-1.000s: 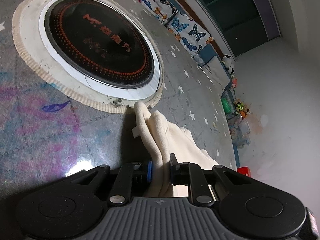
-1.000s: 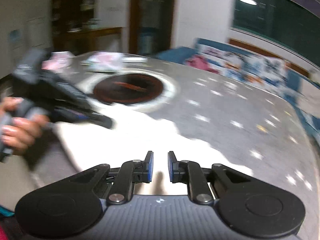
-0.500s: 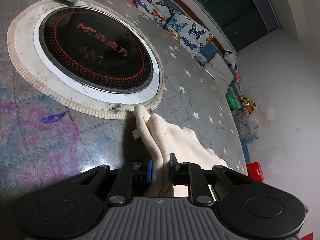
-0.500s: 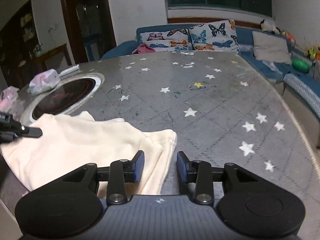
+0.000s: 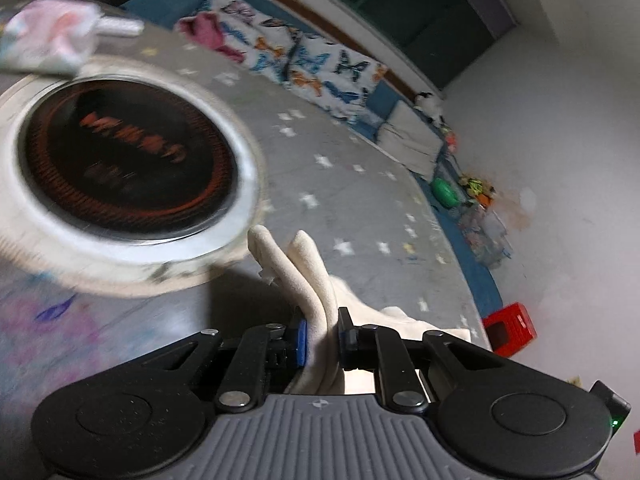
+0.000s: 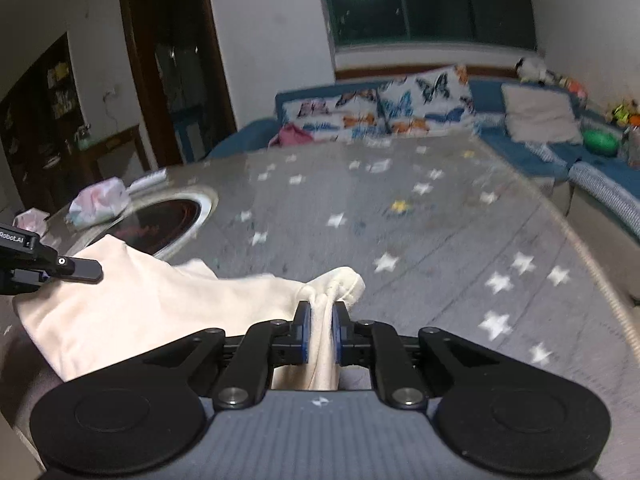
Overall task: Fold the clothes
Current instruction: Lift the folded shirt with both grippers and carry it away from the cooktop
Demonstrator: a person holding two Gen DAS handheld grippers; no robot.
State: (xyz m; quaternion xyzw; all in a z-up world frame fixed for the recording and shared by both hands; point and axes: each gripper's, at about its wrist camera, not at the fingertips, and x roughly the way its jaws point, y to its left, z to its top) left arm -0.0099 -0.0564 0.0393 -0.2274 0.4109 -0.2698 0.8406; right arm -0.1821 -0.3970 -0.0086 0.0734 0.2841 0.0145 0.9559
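On the left, the left gripper [image 5: 320, 334] had its jaws clenched on a bunched corner of the cream garment [image 6: 132, 312], two thick folds of the cloth standing up between the blue pads and poking out past them. Just beyond that corner sat the round black hob [image 5: 124, 168] set into the table [image 6: 440, 240], with a pale plastic packet [image 5: 48, 42] at its far edge. From the other side the same gripper showed as a black finger laid over the left part of the cloth.

The garment itself lay spread on the near left part of the table, its left edge close to the hob and its right corner drawn up off the star-patterned top.

To the right, the right gripper [image 6: 320, 334] had just been closing, and its jaws now pinched that right corner, a gathered ridge of cloth squeezed between the pads with a loose lip flopping forward.

I judged this to be the opening of a fold: both corners of one edge taken, nothing yet laid over. The next move looked to call for lifting both corners together, keeping the edge taut between them, and carrying it across to the opposite edge without letting the cloth sag or twist.

Beyond the table ran a blue sofa [image 6: 532, 148] with butterfly cushions [image 6: 400, 108].
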